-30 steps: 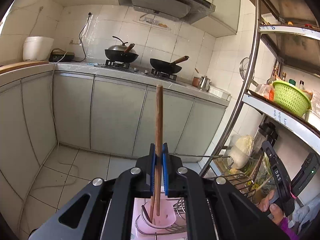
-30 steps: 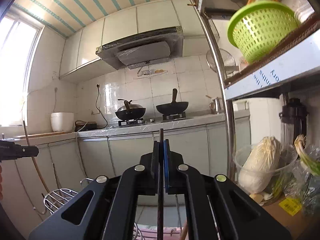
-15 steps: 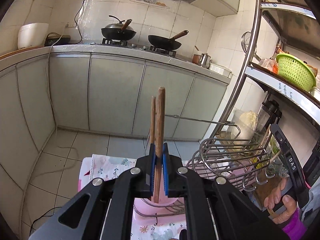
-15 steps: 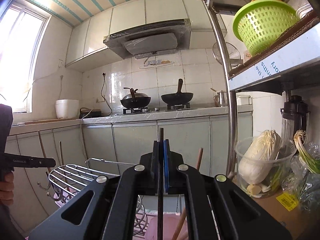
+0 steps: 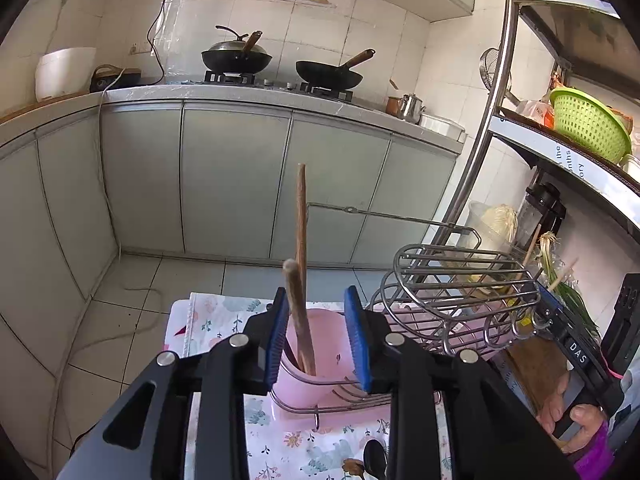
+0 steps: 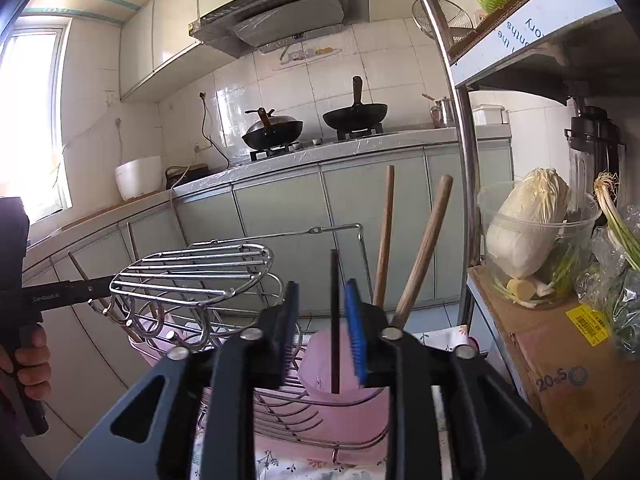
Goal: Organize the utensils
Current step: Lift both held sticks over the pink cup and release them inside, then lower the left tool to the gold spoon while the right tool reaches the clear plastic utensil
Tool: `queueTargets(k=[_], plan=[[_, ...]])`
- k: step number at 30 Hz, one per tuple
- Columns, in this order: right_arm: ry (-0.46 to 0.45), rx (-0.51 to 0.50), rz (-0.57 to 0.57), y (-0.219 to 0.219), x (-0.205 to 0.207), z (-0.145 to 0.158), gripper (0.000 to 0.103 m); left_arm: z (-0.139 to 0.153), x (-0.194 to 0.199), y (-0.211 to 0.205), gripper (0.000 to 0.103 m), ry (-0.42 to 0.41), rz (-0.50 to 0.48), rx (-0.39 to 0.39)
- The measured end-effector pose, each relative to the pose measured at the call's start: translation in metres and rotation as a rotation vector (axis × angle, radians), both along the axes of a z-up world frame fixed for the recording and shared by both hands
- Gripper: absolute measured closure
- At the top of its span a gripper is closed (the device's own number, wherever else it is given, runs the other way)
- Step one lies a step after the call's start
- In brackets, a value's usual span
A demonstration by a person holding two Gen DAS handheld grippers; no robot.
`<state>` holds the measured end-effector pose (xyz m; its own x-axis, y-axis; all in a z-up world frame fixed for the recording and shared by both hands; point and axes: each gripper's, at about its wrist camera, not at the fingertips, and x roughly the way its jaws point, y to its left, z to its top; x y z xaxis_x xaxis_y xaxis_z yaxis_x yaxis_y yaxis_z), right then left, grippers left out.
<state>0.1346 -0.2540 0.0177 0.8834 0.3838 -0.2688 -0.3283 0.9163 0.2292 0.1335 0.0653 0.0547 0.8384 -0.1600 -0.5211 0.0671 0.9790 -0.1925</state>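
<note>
Your left gripper (image 5: 318,336) and right gripper (image 6: 322,334) are opening their blue fingers, freeing a thick wooden handle (image 5: 298,320) and a thin dark stick (image 6: 335,320) that stand in the pink plastic utensil cup (image 6: 348,376). Lift straight up, clear of the wire dish rack (image 6: 192,268).

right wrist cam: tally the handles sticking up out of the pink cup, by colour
Wooden handles: 2
Black handle: 1
Total: 3
</note>
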Motion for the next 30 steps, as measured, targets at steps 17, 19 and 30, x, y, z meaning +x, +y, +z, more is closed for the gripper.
queueTargets(k=[17, 19, 30], plan=[[0.059, 0.020, -0.023, -0.029, 0.006, 0.005, 0.062, 0.006, -0.056, 0.013, 0.072, -0.012, 0.030, -0.031], [0.054, 0.042, -0.021, -0.032, -0.002, 0.006, 0.062, 0.004, -0.061, 0.013, 0.072, 0.000, 0.025, -0.031], [0.157, 0.070, 0.001, -0.035, -0.055, -0.017, 0.062, -0.051, -0.081, -0.011, 0.072, 0.186, -0.071, -0.040]])
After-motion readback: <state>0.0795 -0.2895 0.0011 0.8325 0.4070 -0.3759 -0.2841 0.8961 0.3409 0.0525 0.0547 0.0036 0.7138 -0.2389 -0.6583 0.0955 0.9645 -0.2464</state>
